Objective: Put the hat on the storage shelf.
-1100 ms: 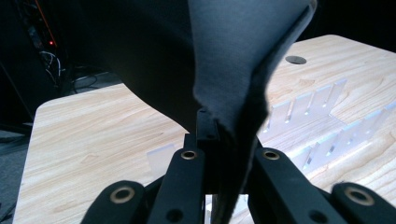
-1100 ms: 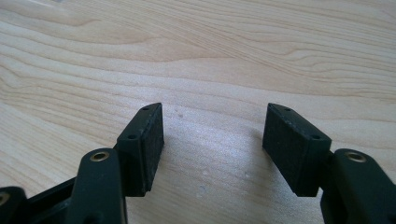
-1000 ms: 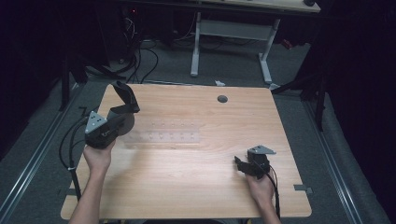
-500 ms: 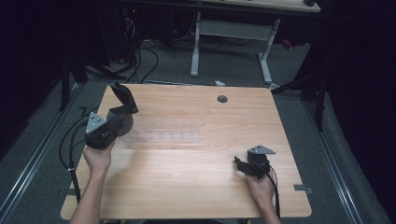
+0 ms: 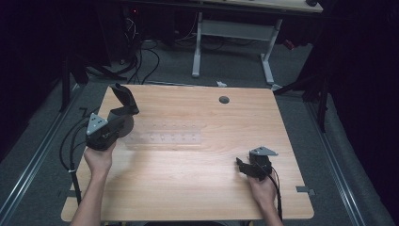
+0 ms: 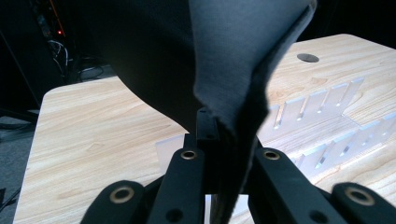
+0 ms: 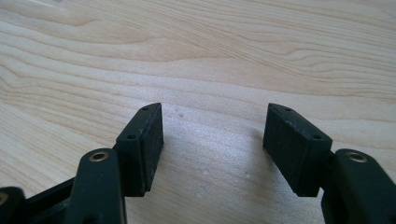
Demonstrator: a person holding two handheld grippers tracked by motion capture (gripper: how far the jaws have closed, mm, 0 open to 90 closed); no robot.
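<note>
The table (image 5: pixel 188 188) is pale wood with a smooth, matt grain, the rack (image 5: pixel 164 137) on it is clear, faintly glossy plastic, the cloth (image 6: pixel 233 60) is dark grey, matt woven fabric, and the right gripper (image 7: pixel 212 140) pads are matt black, finely ribbed plastic.

**One overhead camera, two riding close**

The high view looks forward and down over the whole wooden table (image 5: pixel 188 188). Each gripper view sits low, close above that tabletop; the left also shares the clear slotted rack (image 6: pixel 322 121).
</note>
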